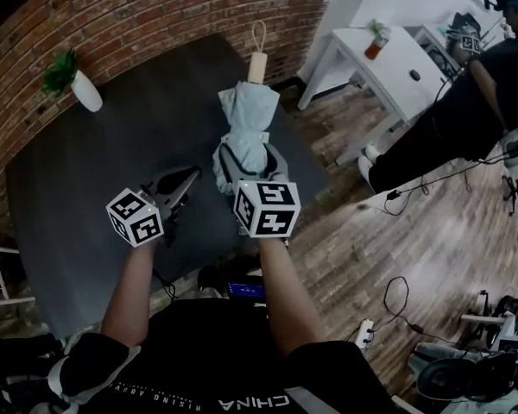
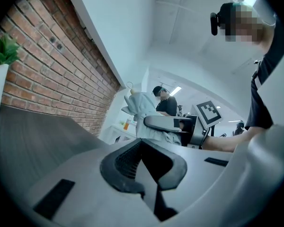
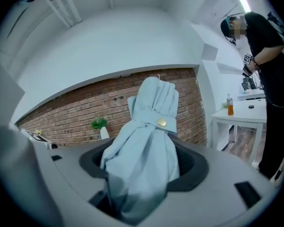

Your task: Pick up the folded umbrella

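The right gripper (image 1: 244,169) is clenched around the cloth end of the pale blue folded umbrella (image 1: 244,115). It holds the umbrella over the right part of the dark table (image 1: 86,171), wooden handle toward the far edge. The left gripper (image 1: 183,182) is closed on nothing, just beside it.

We record the folded umbrella (image 1: 244,119) as pale blue fabric, bunched and bound by a strap (image 3: 144,123) fastened with a brass snap (image 3: 161,123). Its wooden handle (image 1: 257,65) carries a cord loop (image 1: 259,34) and points toward the far edge of the dark table (image 1: 86,171). The fabric end sits clamped in the right gripper (image 1: 249,164), clear of the table top, near its right edge.
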A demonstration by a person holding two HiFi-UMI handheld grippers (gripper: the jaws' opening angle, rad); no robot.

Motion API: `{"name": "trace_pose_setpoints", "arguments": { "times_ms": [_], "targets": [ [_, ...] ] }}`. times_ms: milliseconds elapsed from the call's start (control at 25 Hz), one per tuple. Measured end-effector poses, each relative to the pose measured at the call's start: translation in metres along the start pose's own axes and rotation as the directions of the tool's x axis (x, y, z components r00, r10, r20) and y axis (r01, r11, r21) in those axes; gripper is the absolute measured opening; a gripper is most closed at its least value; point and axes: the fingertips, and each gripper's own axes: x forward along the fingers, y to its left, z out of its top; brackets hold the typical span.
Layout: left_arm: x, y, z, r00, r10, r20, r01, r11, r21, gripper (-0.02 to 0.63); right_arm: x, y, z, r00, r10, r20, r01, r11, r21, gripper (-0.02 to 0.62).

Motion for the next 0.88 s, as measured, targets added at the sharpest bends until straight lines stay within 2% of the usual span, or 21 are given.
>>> {"name": "trace_pose_setpoints", "arguments": {
  "times_ms": [160, 480, 880],
  "targets": [
    [-0.006, -0.017, 0.011, 0.999, -0.042, 0.015, 0.041, 0.999, 0.024, 0.002, -0.020, 0.015, 0.013, 0.999, -0.006, 0.040, 0.007, 1.000, -0.025, 0.318],
    [-0.017, -0.035, 0.022, 0.995, -0.092, 0.029, 0.091, 0.995, 0.041, 0.002, -0.047, 0.035, 0.012, 0.997, -0.023, 0.076, 0.023, 1.000, 0.002, 0.318],
    [-0.032, -0.039, 0.024, 0.994, -0.098, 0.040, 0.097, 0.995, 0.032, 0.003, -0.068, 0.043, 0.008, 0.995, -0.056, 0.082, 0.052, 0.998, 0.046, 0.318]
  ]
}}
